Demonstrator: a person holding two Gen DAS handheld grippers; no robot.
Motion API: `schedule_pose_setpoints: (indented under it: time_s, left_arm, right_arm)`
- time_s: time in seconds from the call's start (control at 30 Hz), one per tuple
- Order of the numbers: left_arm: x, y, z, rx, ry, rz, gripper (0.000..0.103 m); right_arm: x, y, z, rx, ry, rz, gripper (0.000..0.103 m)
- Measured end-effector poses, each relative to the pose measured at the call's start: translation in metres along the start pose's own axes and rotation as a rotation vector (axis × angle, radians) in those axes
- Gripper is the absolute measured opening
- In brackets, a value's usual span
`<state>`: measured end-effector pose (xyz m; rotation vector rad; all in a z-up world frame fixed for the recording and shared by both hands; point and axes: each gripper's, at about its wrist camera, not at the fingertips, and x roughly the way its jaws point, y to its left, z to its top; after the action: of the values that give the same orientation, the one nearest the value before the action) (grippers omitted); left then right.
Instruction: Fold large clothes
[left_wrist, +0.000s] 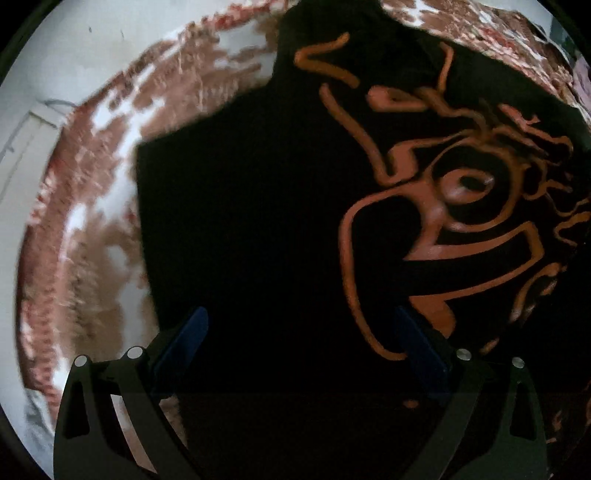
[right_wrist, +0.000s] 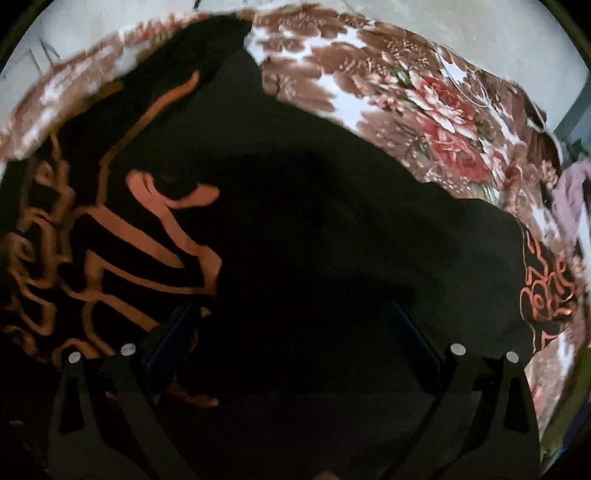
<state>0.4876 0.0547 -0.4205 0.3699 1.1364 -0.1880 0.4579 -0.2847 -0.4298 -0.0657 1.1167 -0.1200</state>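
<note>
A large black garment (left_wrist: 258, 221) with an orange line print (left_wrist: 461, 206) lies spread on a floral bedspread (left_wrist: 85, 206). My left gripper (left_wrist: 299, 325) is open just above the black cloth, its blue pads (left_wrist: 184, 339) wide apart, with nothing between them. In the right wrist view the same black garment (right_wrist: 332, 221) fills the middle, with the orange print (right_wrist: 110, 251) at the left and a printed part (right_wrist: 546, 291) at the right edge. My right gripper (right_wrist: 291, 317) is open over the dark cloth and holds nothing.
The brown, white and pink floral bedspread (right_wrist: 424, 110) extends beyond the garment at the back and right. A pale wall (left_wrist: 92, 40) stands behind the bed. A lilac cloth (right_wrist: 570, 195) lies at the far right edge.
</note>
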Motion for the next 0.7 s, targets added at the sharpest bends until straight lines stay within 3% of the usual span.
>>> schedule_pose_setpoints:
  time_s: [0.1,0.23,0.37,0.5,0.7]
  left_arm:
    - [-0.043,-0.028,0.009,0.005,-0.068,-0.01,0.098]
    - [-0.09,-0.098,0.025,-0.014,-0.131,-0.068,0.098]
    - [-0.108,-0.178,0.043,-0.024,-0.158,-0.138,0.098]
    - [-0.117,-0.263,0.055,-0.015,-0.18,-0.211,0.098]
    - [-0.113,-0.359,0.078,0.056,-0.195,-0.284,0.098]
  right_arm:
    - [-0.028,-0.021,-0.002,0.039,-0.002,0.078,0.098]
    - [-0.054,-0.069,-0.011,0.09,0.019,0.123,0.098]
    - [-0.064,-0.144,-0.027,0.18,0.044,0.14,0.098]
    - [-0.064,-0.24,-0.044,0.267,0.061,0.078,0.098]
    - [-0.042,-0.374,-0.071,0.514,0.114,0.128,0.098]
